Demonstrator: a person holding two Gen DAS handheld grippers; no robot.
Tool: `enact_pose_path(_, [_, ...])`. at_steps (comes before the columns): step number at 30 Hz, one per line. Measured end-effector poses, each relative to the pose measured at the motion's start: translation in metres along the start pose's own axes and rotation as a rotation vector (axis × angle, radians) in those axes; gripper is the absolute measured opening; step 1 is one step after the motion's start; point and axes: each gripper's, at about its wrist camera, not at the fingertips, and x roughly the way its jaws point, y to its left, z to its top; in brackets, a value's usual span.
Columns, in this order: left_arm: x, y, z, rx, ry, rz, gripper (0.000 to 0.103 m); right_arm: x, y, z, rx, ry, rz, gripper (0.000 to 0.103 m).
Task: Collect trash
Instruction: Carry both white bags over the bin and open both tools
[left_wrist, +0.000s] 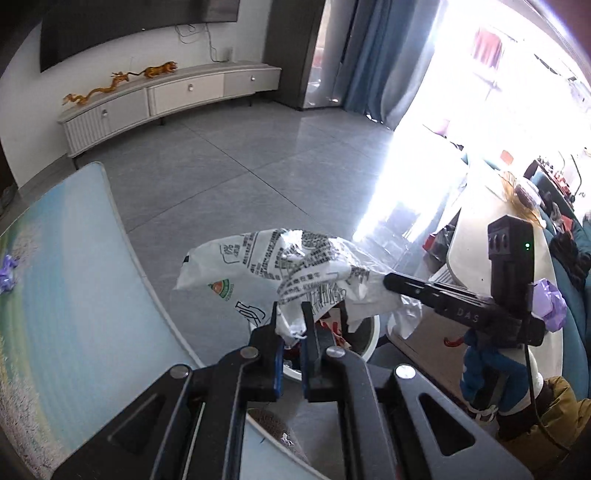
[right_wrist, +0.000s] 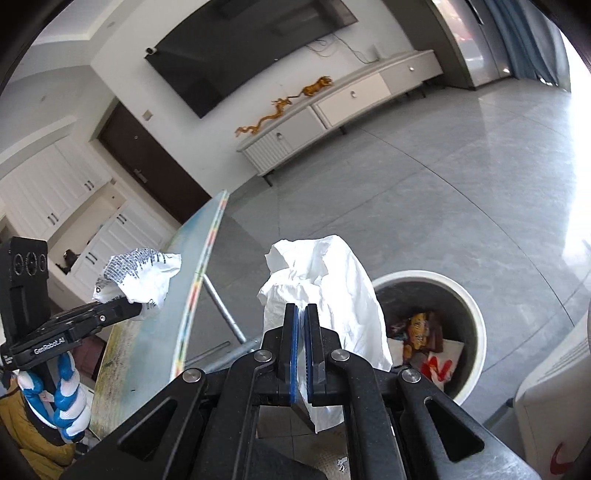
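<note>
My left gripper (left_wrist: 290, 314) is shut on a crumpled white printed plastic wrapper (left_wrist: 273, 266) and holds it above a round white trash bin (left_wrist: 369, 332). My right gripper (right_wrist: 303, 314) is shut on a plain white crumpled plastic bag (right_wrist: 332, 280), held in the air just left of the bin (right_wrist: 469, 295), which holds snack wrappers (right_wrist: 421, 332). The right gripper (left_wrist: 395, 284) shows in the left wrist view touching the wrapper's right side. The left gripper (right_wrist: 129, 306) with the wrapper (right_wrist: 140, 273) shows at the left of the right wrist view.
A table with a blue-green picture top (left_wrist: 66, 295) stands at the left, with a small purple scrap (left_wrist: 8, 273) on it. A white TV cabinet (left_wrist: 166, 99) stands against the far wall. A white appliance (left_wrist: 480, 240) and clutter stand at the right. Grey tiled floor (left_wrist: 258, 155) lies between.
</note>
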Motion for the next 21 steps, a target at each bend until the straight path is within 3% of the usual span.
enact_pose_path(10, [0.084, -0.023, 0.009, -0.011, 0.123, -0.028, 0.008, 0.048, -0.06, -0.014, 0.109, 0.09, -0.079, 0.011])
enact_pose_path(12, [0.093, -0.022, 0.01, -0.03, 0.138, -0.056, 0.008, 0.049, -0.066, -0.015, 0.113, 0.094, -0.103, 0.025])
enact_pose_path(13, [0.097, -0.022, 0.01, -0.043, 0.146, -0.067, 0.008, 0.049, -0.067, -0.015, 0.112, 0.092, -0.114, 0.028])
enact_pose_path(21, [0.1, -0.014, 0.011, -0.1, 0.16, -0.108, 0.012, 0.03, -0.074, -0.021, 0.116, 0.069, -0.161, 0.034])
